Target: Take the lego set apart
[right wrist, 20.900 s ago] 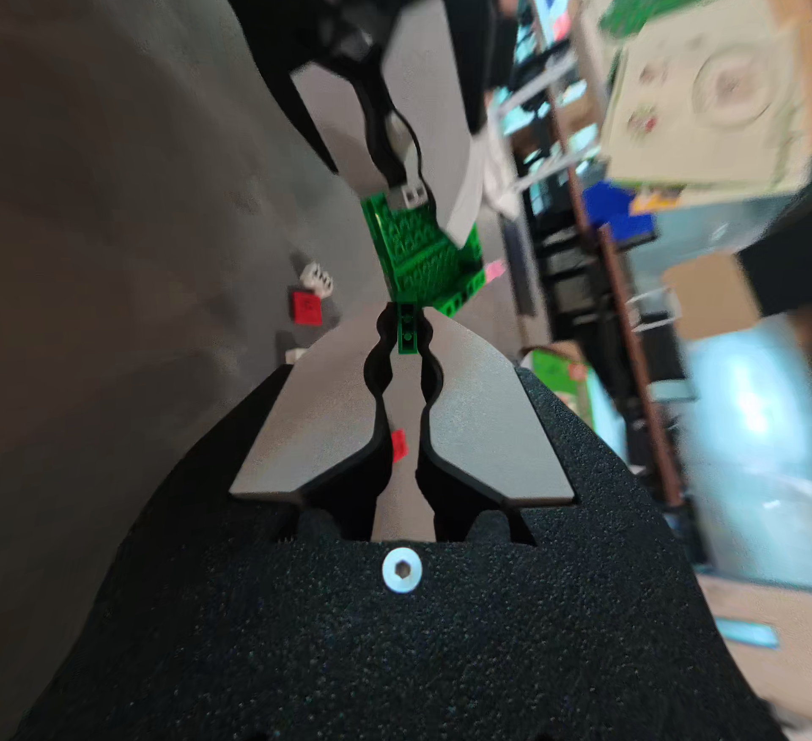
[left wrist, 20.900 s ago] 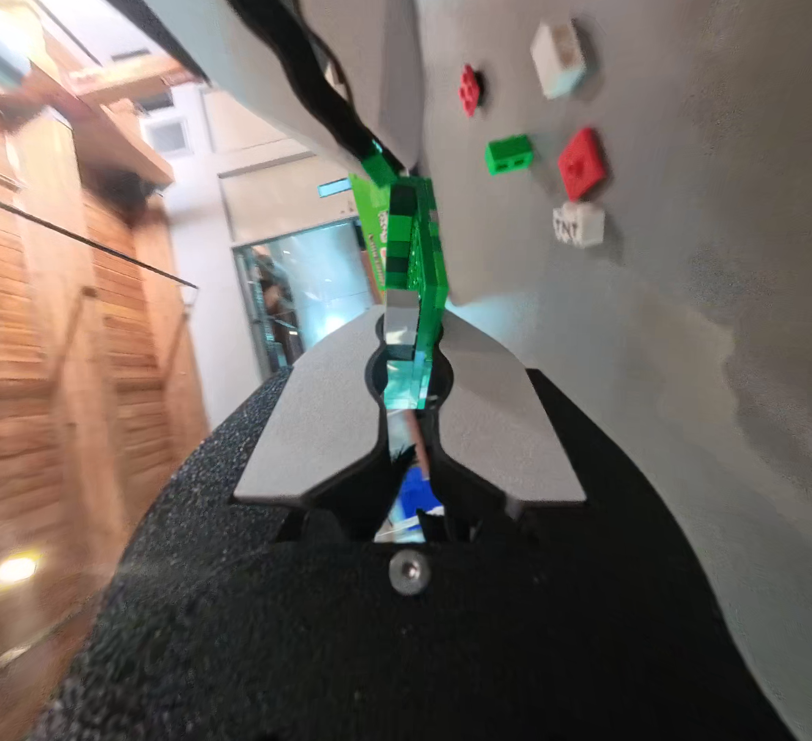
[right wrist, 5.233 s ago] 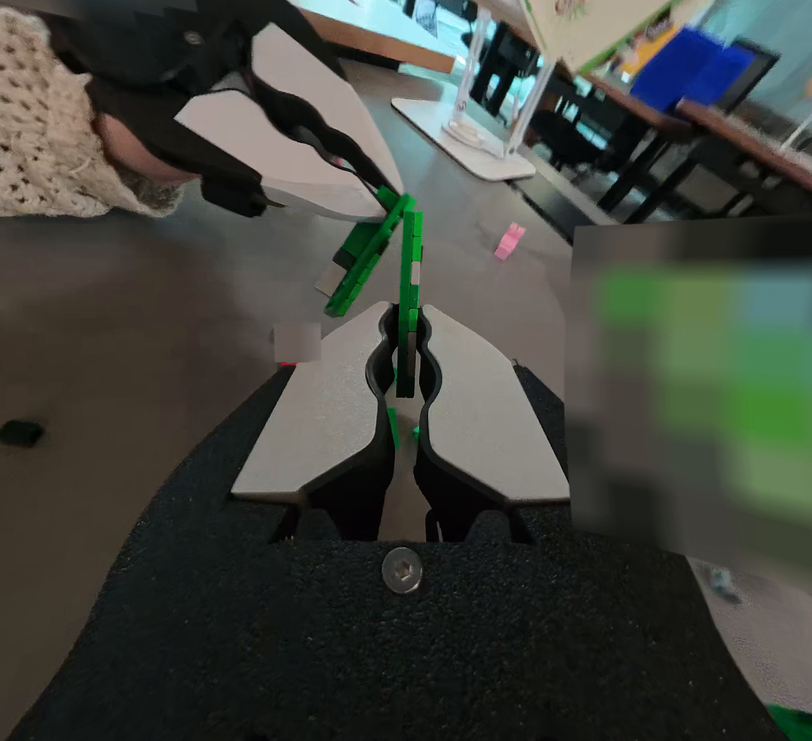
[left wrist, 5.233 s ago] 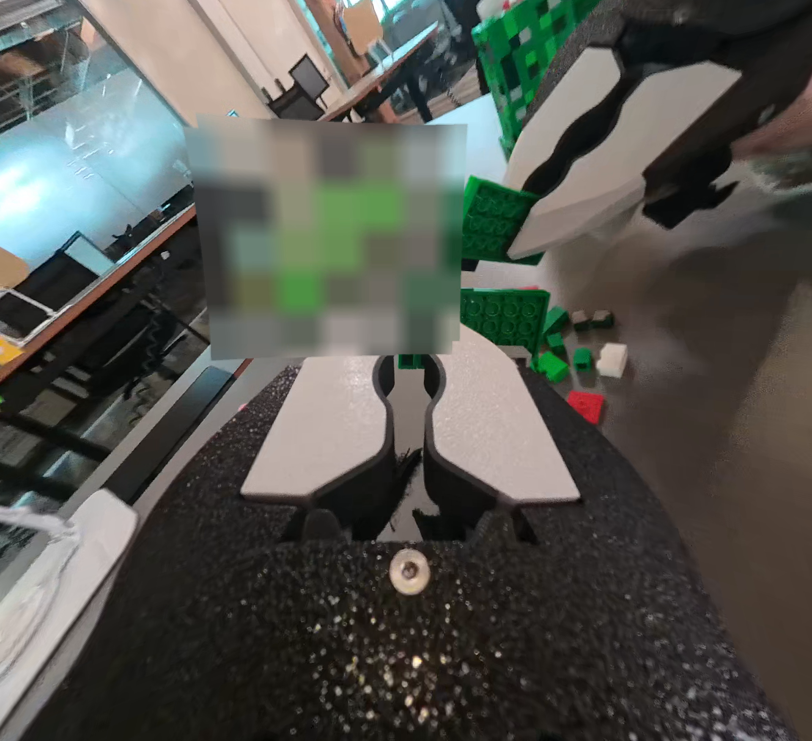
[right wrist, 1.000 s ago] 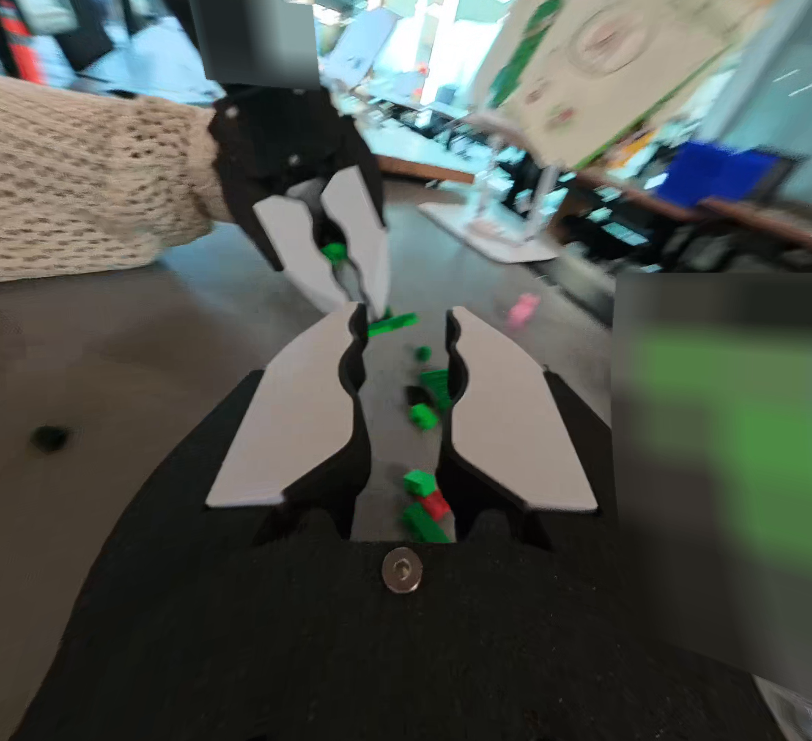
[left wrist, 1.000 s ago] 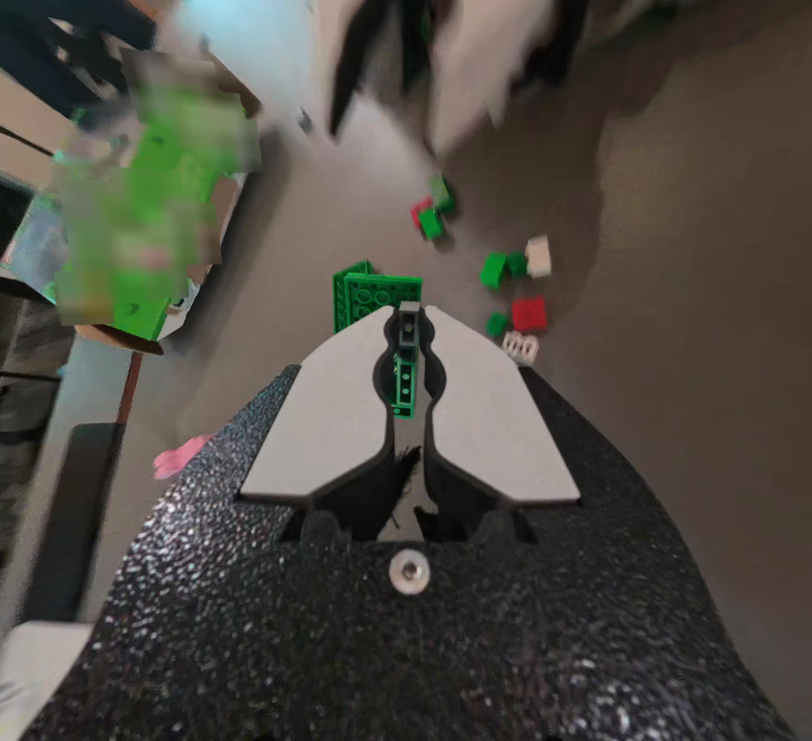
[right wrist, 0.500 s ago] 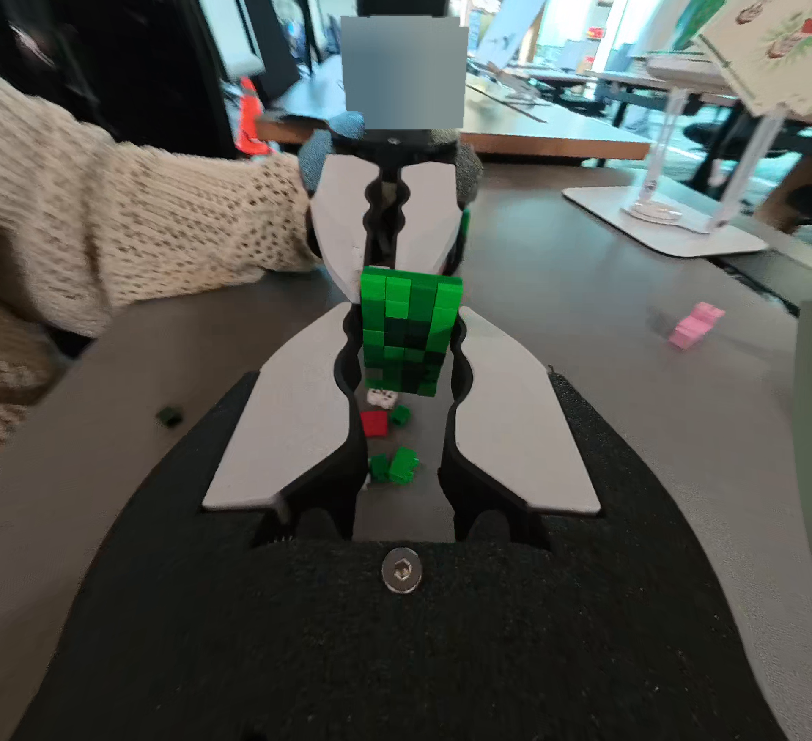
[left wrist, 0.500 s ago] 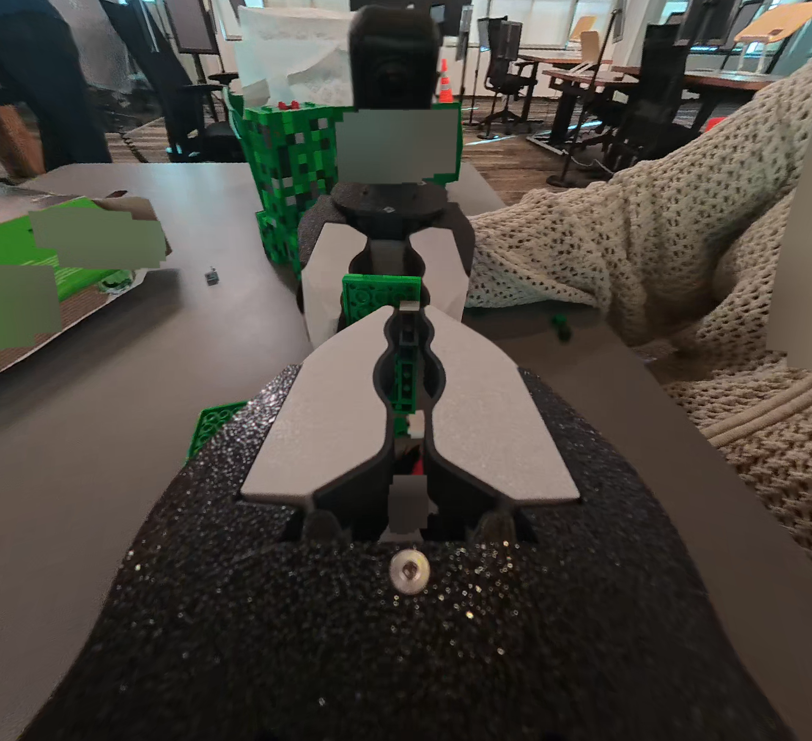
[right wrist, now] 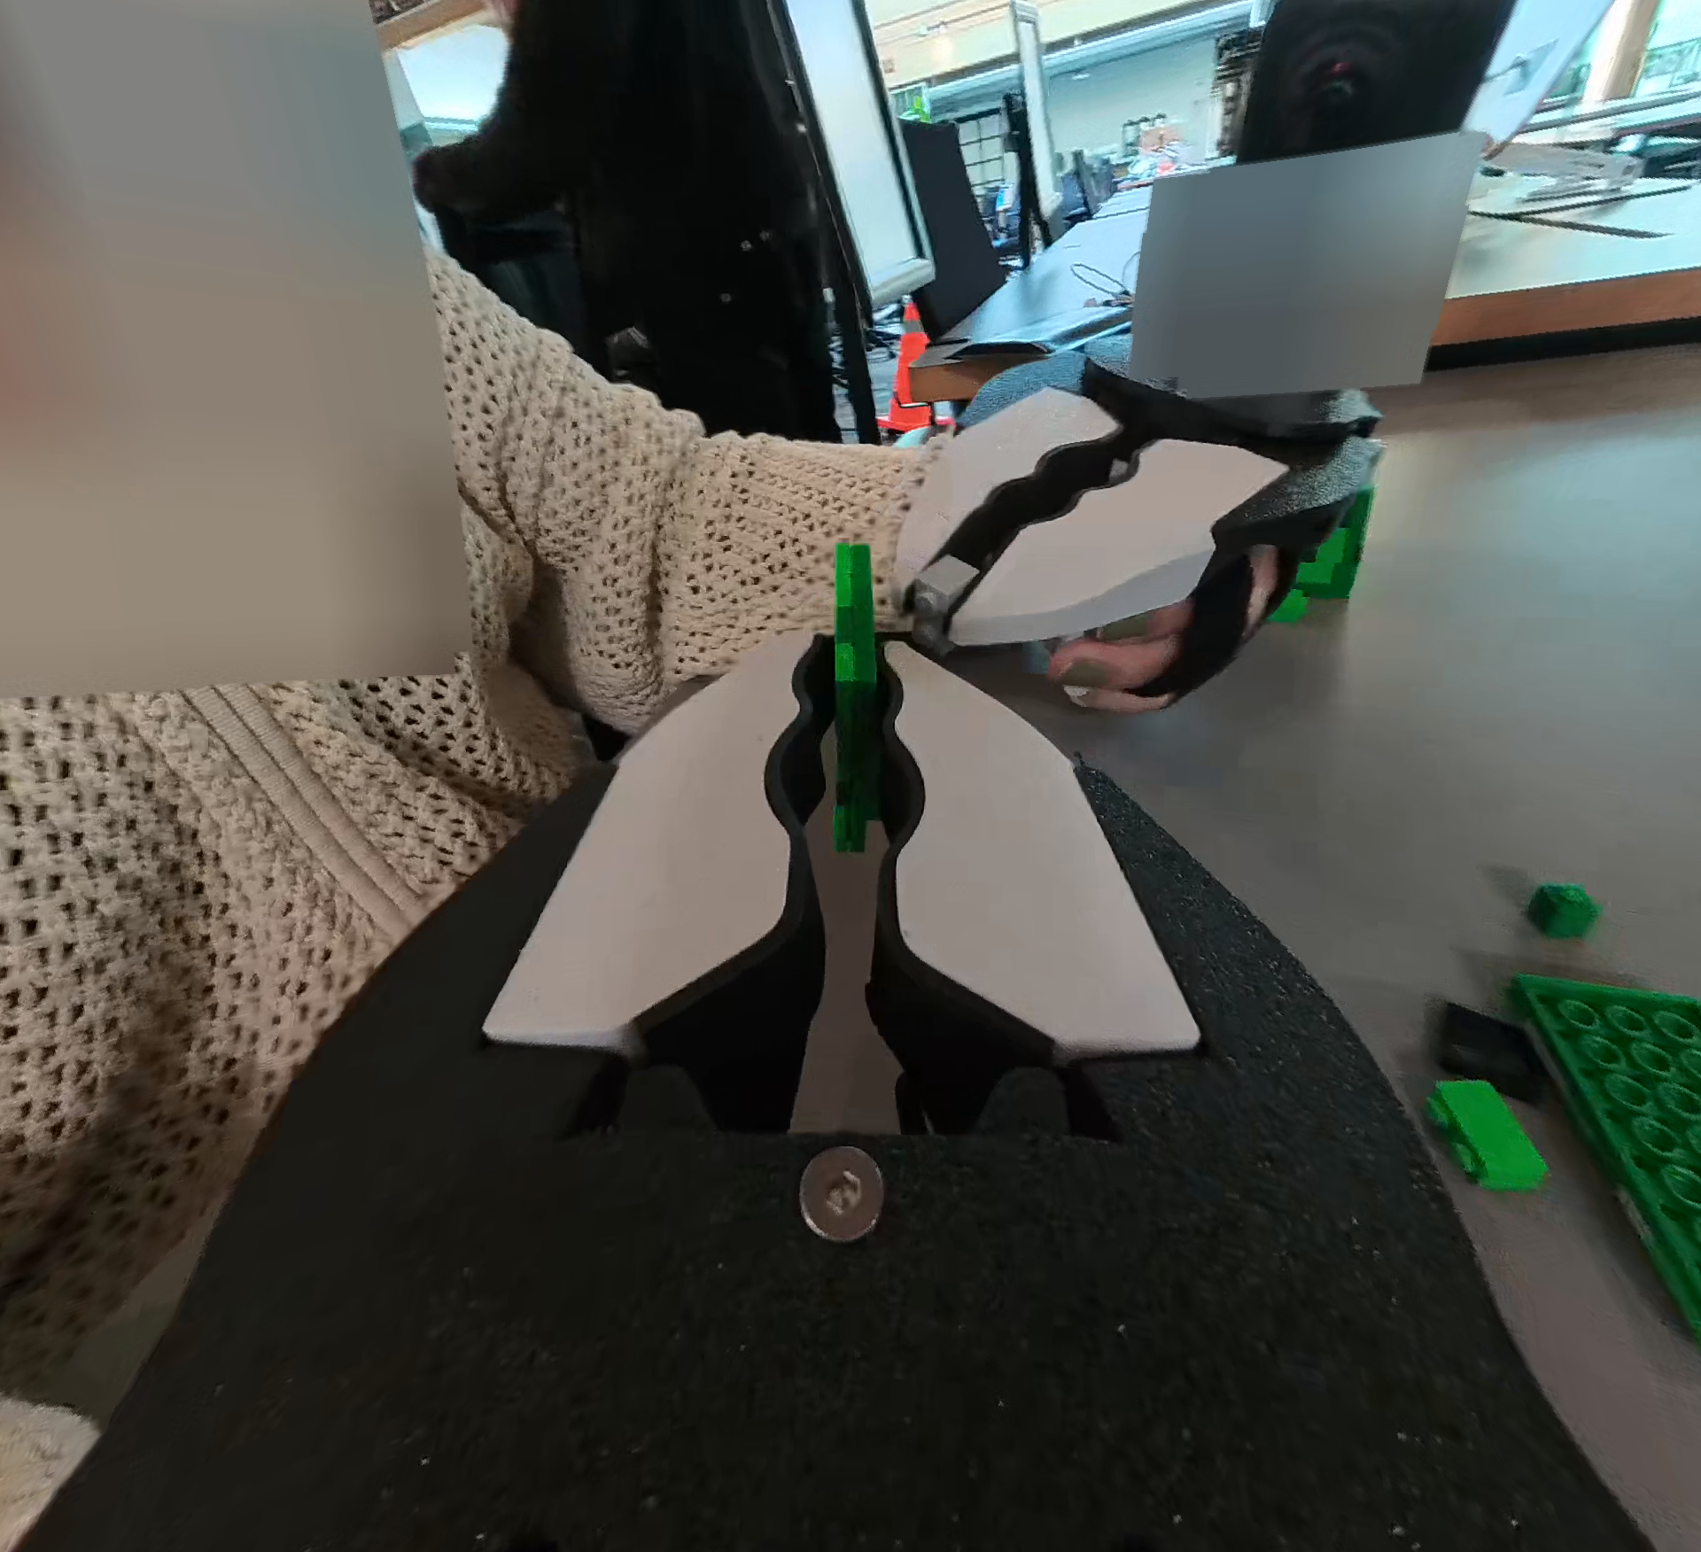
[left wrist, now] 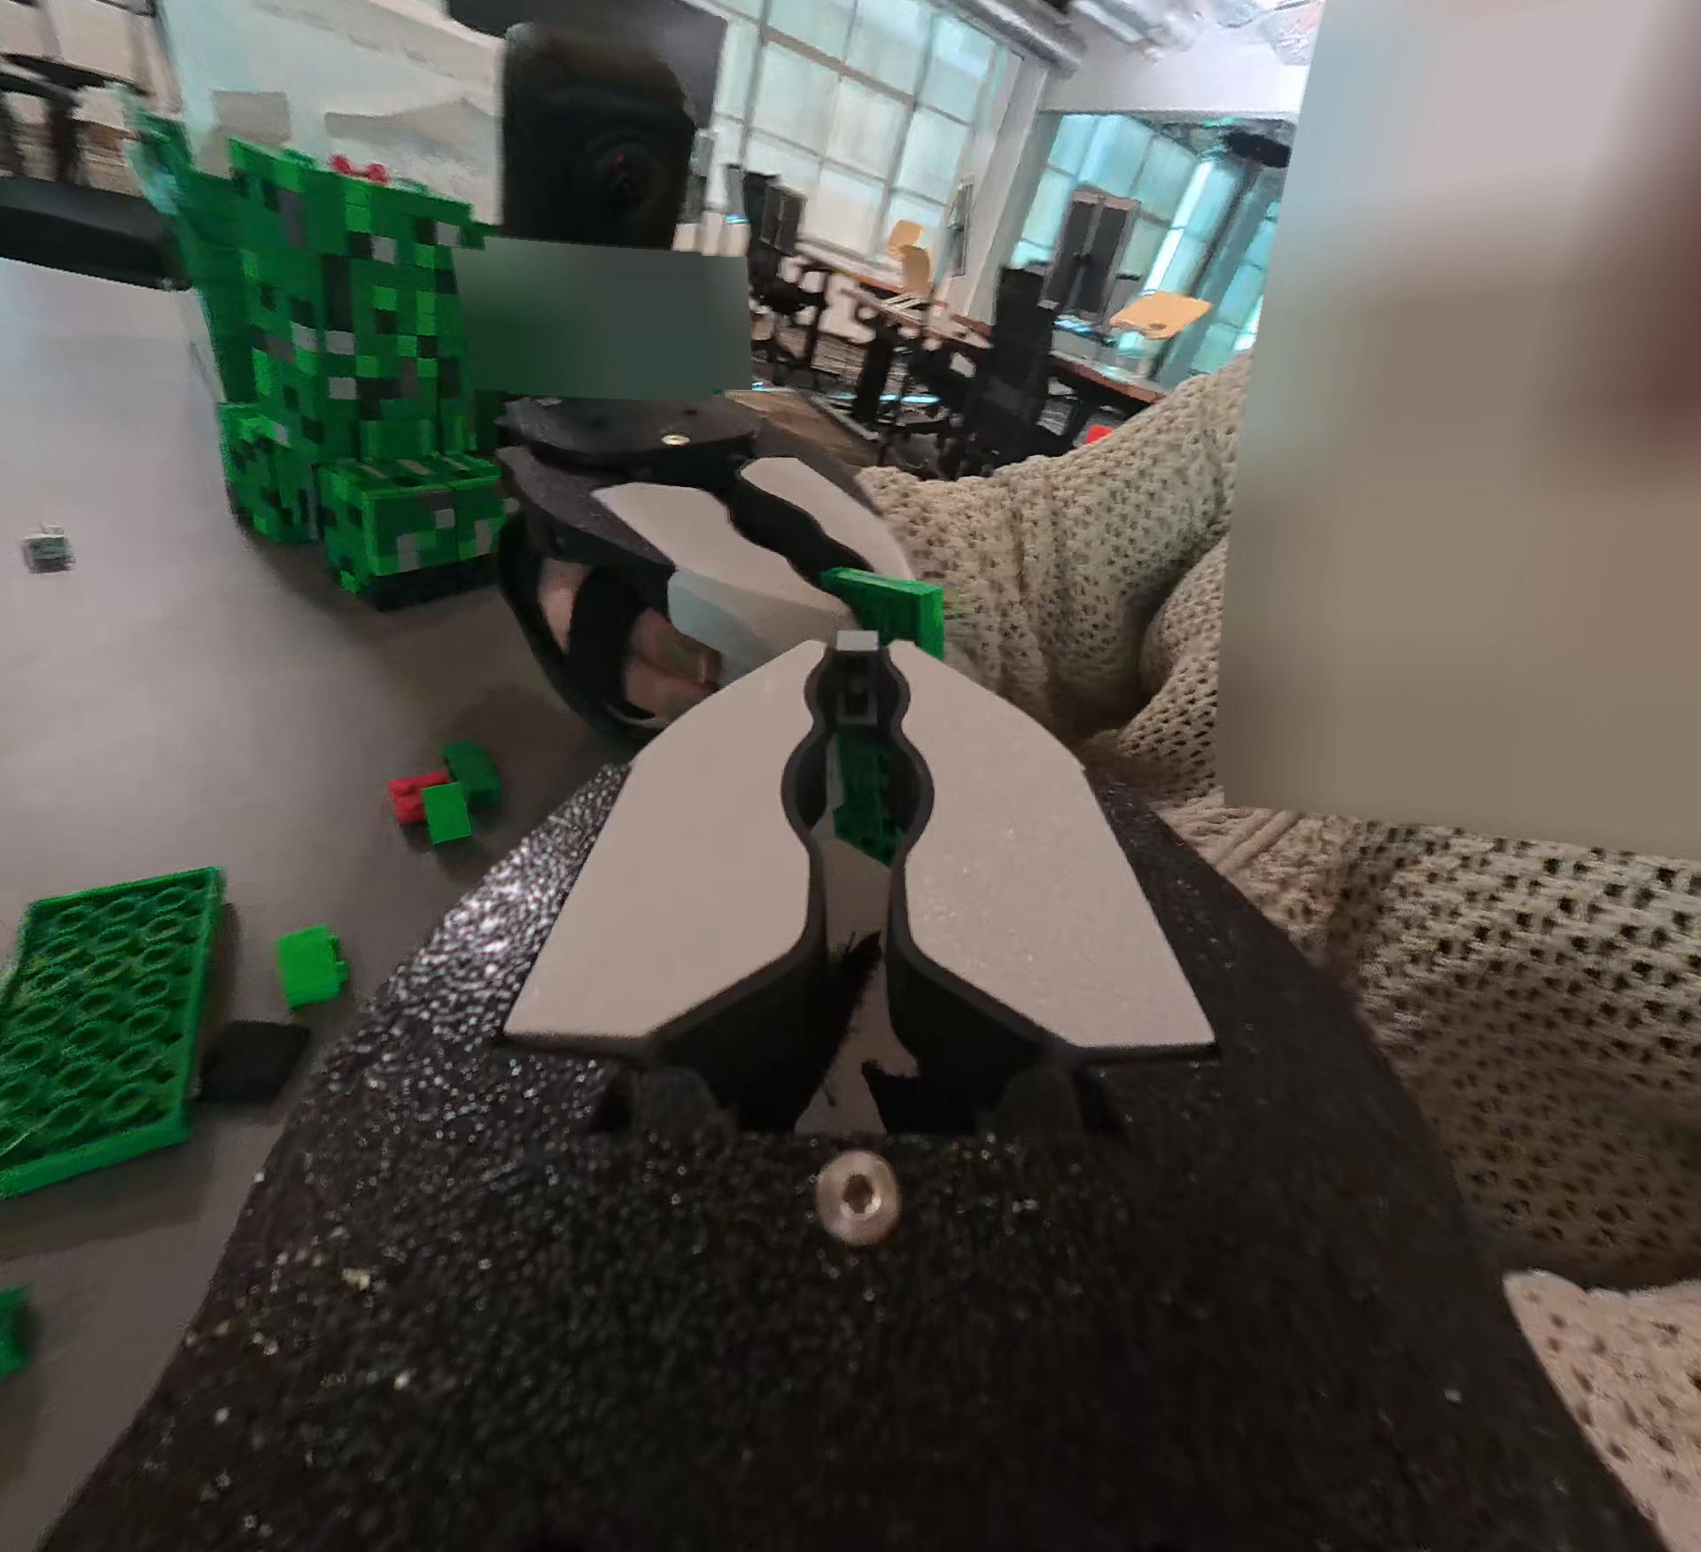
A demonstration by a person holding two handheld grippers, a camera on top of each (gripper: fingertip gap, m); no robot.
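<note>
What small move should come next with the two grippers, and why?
Probably pull the two grippers slowly apart. The right gripper is shut on the green lego panel, held edge-on. The left gripper is shut on a small grey piece at that panel's edge. Both grips look set, so a gentle twist or pull should free the grey piece; loose bricks already lie on the table.

Bright daylit room, sharp middle, soft and bent edges.
Daylight pours through the tall windows [left wrist: 884, 63] behind; the grey table [left wrist: 184, 679] takes soft shadows and mild sheen. The green baseplate [right wrist: 1648, 1140] at the frame edge is smeared, and the wide-angle lens curves the outer lines.
</note>
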